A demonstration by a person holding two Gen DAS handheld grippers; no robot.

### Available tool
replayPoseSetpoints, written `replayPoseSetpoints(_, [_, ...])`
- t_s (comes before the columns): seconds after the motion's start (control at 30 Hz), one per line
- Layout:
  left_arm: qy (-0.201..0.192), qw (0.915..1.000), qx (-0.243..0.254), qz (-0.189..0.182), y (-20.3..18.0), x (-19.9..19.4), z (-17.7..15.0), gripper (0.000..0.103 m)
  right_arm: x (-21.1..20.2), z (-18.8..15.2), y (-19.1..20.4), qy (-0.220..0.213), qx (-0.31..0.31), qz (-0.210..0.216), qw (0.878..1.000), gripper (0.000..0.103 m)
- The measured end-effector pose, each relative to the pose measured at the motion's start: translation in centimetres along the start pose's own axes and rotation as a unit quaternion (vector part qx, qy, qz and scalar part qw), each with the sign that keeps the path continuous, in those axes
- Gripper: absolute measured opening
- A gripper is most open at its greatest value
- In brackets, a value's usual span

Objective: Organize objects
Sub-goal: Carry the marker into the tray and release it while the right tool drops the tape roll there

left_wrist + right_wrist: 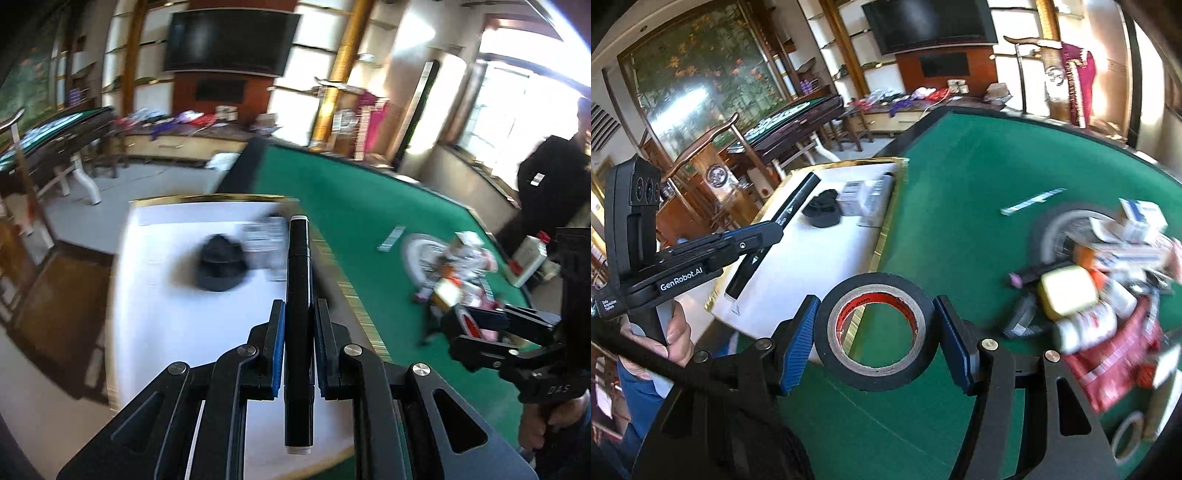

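My left gripper (299,325) is shut on a long black marker (298,295) with white end caps, held lengthwise above a white gold-edged tray (177,332). The right wrist view shows that same left gripper (775,229) at the left with the black marker (783,225) slanting over the white tray (812,266). A roll of black tape (877,328) with a red-printed core sits between the blue pads of my right gripper (877,328), which is shut on it above the green table (960,166). In the left wrist view the right gripper (476,332) shows at the right edge.
On the tray lie a black round object (221,264) and small printed boxes (267,240). A heap of bottles, boxes and packets (1108,280) fills a white-rimmed plate (1056,229) on the green felt. A person in dark clothes (554,184) stands at the far right.
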State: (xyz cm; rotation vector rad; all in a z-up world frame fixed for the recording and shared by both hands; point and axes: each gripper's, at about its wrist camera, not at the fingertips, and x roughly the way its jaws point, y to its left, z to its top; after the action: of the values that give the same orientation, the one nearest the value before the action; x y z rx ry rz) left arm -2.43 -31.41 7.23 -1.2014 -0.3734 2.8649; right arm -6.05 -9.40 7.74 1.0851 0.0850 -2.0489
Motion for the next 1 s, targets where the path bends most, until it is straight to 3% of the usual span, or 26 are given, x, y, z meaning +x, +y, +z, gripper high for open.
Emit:
replayPoseSetpoints(0.17, [0.037, 0.9981, -0.039, 0.031, 4.7, 3.0, 1.0, 0.012, 4.7, 2.3, 1.7, 0.025, -0.003, -0.003, 1.0, 0.062])
replayPoseSetpoints(0.43, [0.076, 0.9935, -0.05, 0.069, 7.3, 6.7, 1.2, 0.012, 11.9, 4.4, 2.9, 0.069, 0.003, -0.038, 0.997, 0.062])
replayPoseSetpoints(0.63, [0.085, 0.9921, -0.043, 0.082, 7.2, 7.8, 1.0, 0.012, 14.0, 5.2, 3.3, 0.078, -0.005, -0.06, 0.995, 0.062])
replayPoseSetpoints(1.0, [0.077, 0.993, -0.034, 0.083, 7.2, 5.9, 1.2, 0.012, 16.3, 5.6, 6.1, 0.085, -0.063, -0.112, 0.988, 0.062])
